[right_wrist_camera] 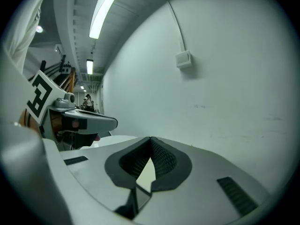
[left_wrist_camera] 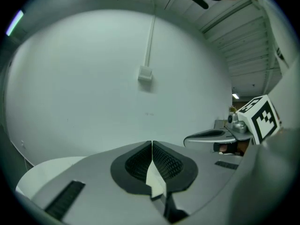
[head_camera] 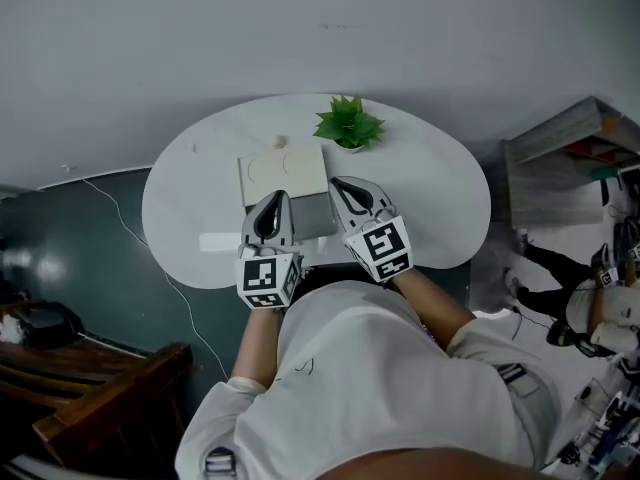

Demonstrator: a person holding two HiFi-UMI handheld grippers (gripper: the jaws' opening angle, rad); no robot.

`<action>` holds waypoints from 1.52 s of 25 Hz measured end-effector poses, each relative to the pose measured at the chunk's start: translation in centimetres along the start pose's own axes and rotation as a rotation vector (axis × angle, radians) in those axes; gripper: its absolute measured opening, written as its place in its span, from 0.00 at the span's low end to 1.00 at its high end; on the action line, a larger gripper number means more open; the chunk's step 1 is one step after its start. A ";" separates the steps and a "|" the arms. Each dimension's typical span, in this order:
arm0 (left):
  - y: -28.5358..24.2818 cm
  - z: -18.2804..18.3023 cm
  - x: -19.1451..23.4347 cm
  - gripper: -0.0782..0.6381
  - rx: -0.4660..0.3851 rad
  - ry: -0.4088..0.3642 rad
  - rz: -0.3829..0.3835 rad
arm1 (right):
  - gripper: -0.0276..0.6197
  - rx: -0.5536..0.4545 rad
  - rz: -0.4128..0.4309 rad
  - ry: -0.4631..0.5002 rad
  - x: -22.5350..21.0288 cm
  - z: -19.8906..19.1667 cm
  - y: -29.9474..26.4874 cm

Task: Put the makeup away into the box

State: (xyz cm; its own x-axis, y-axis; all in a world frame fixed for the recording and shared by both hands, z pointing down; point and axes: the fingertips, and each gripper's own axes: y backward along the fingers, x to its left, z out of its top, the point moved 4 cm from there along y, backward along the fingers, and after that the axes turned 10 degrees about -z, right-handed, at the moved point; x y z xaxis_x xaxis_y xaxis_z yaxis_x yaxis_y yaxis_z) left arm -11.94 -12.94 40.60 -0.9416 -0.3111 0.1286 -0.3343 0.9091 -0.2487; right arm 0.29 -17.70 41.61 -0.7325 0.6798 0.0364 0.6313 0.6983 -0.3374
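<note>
- While the person holds both grippers side by side over the near edge of the table [head_camera: 190, 218], the left gripper [left_wrist_camera: 151, 146] has its two fingers pressed together. Nothing is between them.
- The right gripper [right_wrist_camera: 151, 142] has its fingers pressed together too, and they hold nothing.
- Each gripper can see the other one close beside it, but the two are not touching.
- In the head view, the box [head_camera: 285, 173] lies just past the fingertips. The left fingertips point at its near edge, and the right fingertips sit by its right side.
- The box has a pale flat top and a grey part on the side nearest the fingers.
- The two gripper views look over the box at a plain wall [left_wrist_camera: 84, 78], so the box is lower than the fingers.
- A tiny pale thing [head_camera: 281, 141] sits at the far edge of the box, away from the fingers. It is too small to tell what it is.
- Farther off, past the right fingertips, a green plant [head_camera: 348, 123] stands in a small white pot.
</note>
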 end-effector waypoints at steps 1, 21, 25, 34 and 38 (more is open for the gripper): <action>0.1 1.2 -0.2 0.14 -0.027 -0.001 0.001 | 0.04 -0.025 -0.010 0.004 -0.3 1.0 0.4; 1.8 7.0 -2.7 0.14 -0.168 -0.056 0.069 | 0.04 -0.216 -0.096 0.007 -4.7 7.9 4.1; 1.9 7.2 -2.8 0.14 -0.176 -0.064 0.075 | 0.04 -0.219 -0.095 0.010 -4.6 7.9 4.3; 2.1 7.0 -2.7 0.14 -0.171 -0.060 0.074 | 0.04 -0.216 -0.085 0.014 -4.0 8.0 4.2; 2.2 7.0 -2.5 0.14 -0.173 -0.058 0.075 | 0.04 -0.203 -0.072 0.037 -3.6 8.0 4.1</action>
State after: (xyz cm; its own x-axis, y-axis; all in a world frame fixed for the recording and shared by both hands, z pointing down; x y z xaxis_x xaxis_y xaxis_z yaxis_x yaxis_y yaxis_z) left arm -10.63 -12.13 33.06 -0.9659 -0.2519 0.0592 -0.2564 0.9628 -0.0858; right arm 3.49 -19.05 32.55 -0.7699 0.6319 0.0889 0.6190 0.7734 -0.1366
